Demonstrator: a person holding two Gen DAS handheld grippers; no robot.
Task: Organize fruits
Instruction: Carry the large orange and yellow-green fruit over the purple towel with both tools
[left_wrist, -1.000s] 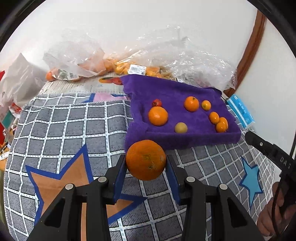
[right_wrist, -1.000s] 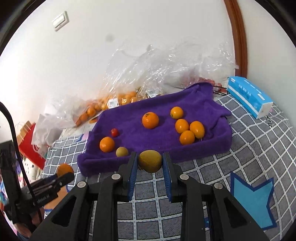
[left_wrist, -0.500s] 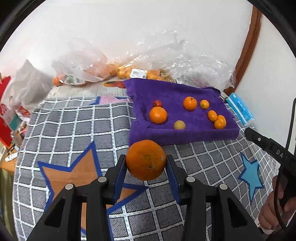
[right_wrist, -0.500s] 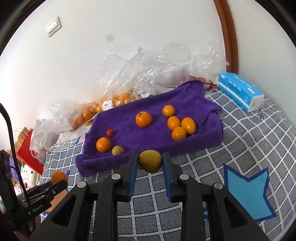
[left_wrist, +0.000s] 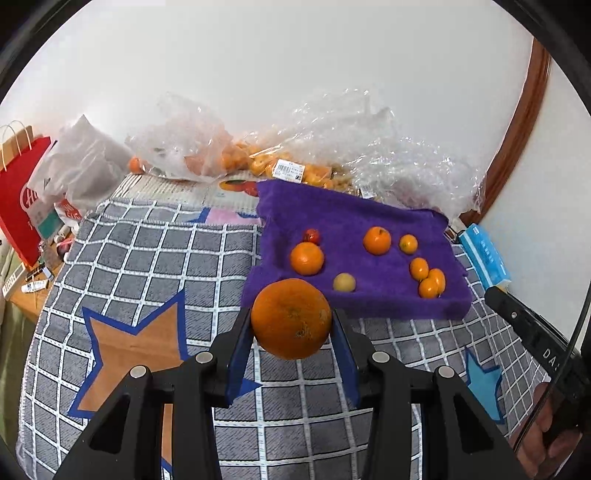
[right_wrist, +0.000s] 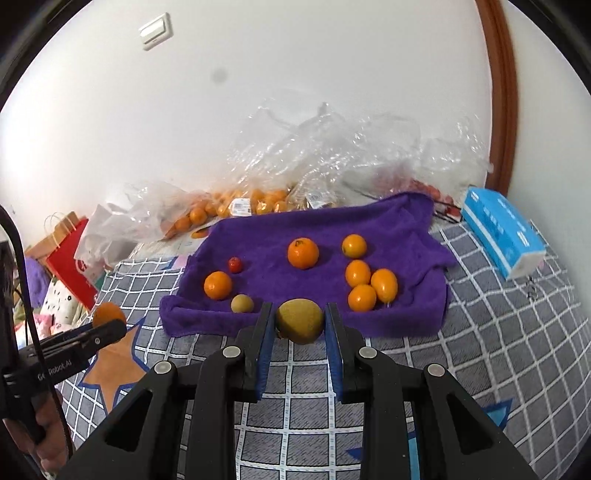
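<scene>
The big orange (left_wrist: 291, 318) is clamped between the pads of my left gripper (left_wrist: 291, 332), above the checkered blanket (left_wrist: 147, 258). My right gripper (right_wrist: 300, 328) is closed on a yellow-green fruit (right_wrist: 300, 320), just before the purple towel (right_wrist: 399, 229) with other fruits.

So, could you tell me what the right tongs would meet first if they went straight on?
Probably the near edge of the purple towel, just beyond the yellow-green fruit held in the right tongs; depth is unclear.
</scene>
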